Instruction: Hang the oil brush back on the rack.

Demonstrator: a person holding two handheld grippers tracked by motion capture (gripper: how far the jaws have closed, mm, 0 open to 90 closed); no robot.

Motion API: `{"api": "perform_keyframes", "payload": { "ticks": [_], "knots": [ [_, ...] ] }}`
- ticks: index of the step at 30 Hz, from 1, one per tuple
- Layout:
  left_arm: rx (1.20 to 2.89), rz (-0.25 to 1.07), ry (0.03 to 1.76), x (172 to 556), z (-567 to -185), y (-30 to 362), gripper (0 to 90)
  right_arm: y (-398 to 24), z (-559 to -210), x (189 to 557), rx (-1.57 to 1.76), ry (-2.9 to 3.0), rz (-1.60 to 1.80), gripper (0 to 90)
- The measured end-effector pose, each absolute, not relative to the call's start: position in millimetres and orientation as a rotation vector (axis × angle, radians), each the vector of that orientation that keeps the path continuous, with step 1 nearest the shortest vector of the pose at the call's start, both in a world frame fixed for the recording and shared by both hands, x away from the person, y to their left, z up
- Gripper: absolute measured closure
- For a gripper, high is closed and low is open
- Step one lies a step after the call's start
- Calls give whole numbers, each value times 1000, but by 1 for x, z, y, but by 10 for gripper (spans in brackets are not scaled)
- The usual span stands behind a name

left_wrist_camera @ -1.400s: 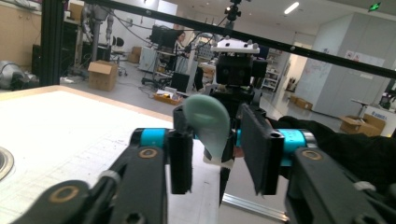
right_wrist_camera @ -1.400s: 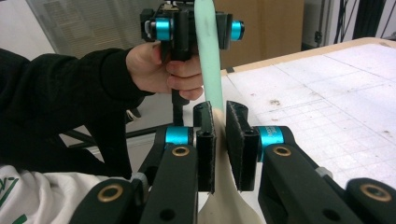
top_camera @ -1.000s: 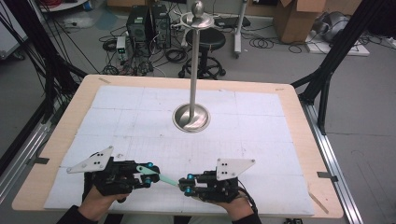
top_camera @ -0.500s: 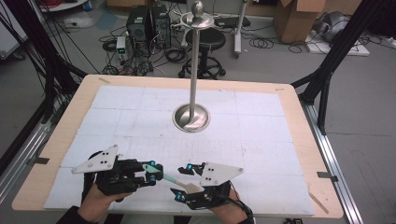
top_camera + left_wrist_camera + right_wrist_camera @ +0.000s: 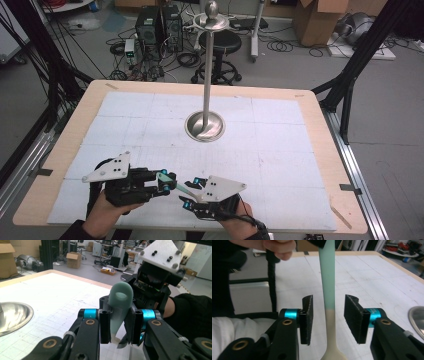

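My left tongs (image 5: 117, 326) grip the spoon (image 5: 327, 285); my right tongs (image 5: 329, 318) stand wide, and should close squarely on its handle.

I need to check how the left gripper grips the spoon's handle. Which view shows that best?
The left gripper view: the spoon sits close up, its green handle with the hole clamped between the left gripper jaws. The right gripper view shows the handle running between the open right gripper jaws. The high view shows it small, bridging both grippers.

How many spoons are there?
1: the spoon is near the table's front edge, its green handle end clamped in the left gripper, its pale part between the right gripper's open jaws.
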State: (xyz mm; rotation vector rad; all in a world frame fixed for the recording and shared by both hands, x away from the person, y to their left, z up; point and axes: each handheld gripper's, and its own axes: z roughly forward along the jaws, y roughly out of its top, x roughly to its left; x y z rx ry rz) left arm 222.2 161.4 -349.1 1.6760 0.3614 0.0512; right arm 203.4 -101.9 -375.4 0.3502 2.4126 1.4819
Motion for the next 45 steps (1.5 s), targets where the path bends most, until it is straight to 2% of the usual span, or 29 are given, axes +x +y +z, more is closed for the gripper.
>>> {"api": "perform_keyframes", "payload": {
  "ticks": [8,15,26,27,29,35,45],
  "knots": [
    [1676,57,382,223,-349,159,762,-100,-377,203,360,2411,1460,662],
    [1673,50,383,223,-348,162,762,-98,-378,205,349,2422,1467,804],
    [1622,19,383,224,-352,169,750,-95,-376,204,322,2414,1452,820],
    [1589,5,405,225,-353,170,606,-95,-376,204,315,2422,1465,821],
    [1576,-3,416,226,-353,171,425,-96,-375,203,313,2425,1470,822],
    [1512,-28,362,226,-351,175,376,-102,-373,204,337,2432,1538,821],
    [1491,-79,263,226,-344,170,382,-113,-372,207,327,2415,1807,821]
  ]
}}
